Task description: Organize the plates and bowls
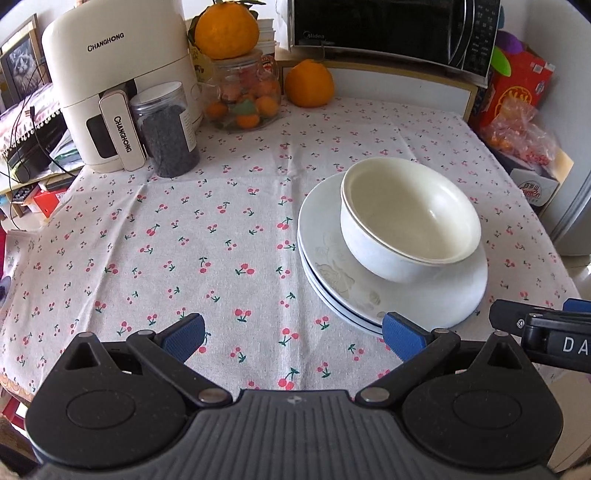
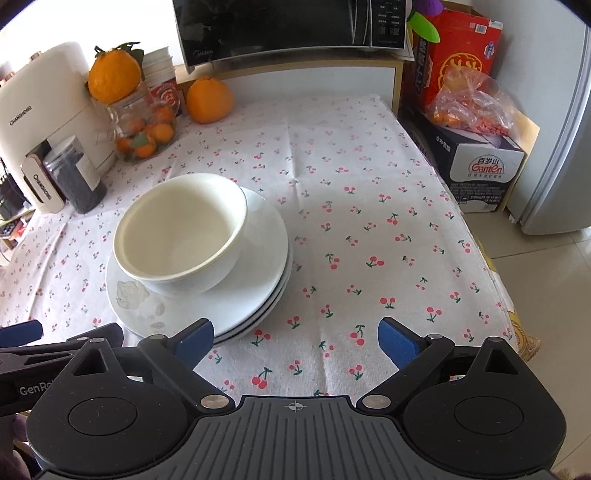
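Observation:
Nested white bowls (image 1: 410,219) (image 2: 181,236) sit on a stack of white plates (image 1: 332,266) (image 2: 258,280) on the cherry-print tablecloth (image 1: 184,240) (image 2: 369,221). My left gripper (image 1: 293,338) hangs open near the table's front edge, just left of the plates, with nothing between its blue pads. My right gripper (image 2: 295,341) is also open and empty, close to the front right rim of the plates. Each gripper shows at the edge of the other's view.
Along the back stand a white air fryer (image 1: 110,92), a dark-filled jar (image 1: 168,133), a glass jar of small oranges (image 1: 243,96), a loose orange (image 1: 309,84) and a microwave (image 1: 391,29). Boxes and a bag (image 2: 476,107) sit right of the table; a fridge (image 2: 561,147) beyond.

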`<state>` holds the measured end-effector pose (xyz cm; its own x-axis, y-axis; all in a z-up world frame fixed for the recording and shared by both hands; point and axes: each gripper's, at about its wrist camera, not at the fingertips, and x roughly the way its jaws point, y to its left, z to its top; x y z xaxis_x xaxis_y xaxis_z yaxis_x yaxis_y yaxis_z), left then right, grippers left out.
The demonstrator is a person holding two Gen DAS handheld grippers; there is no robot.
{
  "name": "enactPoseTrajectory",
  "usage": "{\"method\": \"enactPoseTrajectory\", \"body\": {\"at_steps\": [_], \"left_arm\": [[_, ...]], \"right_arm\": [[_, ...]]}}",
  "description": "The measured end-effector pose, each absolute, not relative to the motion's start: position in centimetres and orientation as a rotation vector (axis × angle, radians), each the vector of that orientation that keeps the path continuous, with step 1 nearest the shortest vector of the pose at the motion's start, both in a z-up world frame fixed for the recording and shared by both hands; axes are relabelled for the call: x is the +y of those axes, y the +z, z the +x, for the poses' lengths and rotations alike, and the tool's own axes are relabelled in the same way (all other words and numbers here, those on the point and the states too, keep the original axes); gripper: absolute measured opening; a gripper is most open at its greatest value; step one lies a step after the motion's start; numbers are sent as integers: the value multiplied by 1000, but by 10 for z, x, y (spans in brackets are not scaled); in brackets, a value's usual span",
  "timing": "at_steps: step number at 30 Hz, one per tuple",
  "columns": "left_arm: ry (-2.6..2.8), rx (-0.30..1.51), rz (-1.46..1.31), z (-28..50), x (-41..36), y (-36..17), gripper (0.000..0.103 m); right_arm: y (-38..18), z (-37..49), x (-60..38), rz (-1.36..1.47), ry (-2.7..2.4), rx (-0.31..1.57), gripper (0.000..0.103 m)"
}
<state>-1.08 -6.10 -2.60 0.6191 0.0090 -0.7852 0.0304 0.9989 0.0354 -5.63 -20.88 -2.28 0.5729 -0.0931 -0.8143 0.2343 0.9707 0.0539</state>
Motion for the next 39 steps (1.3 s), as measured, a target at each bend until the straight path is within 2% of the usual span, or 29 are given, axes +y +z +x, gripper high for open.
{"method": "enactPoseTrajectory", "body": {"at_steps": [39], "left_arm": [[-9,889,80,-16,-67,-25,103]], "right_arm": [[-28,-58,-207,154,-193,955,97]]}}
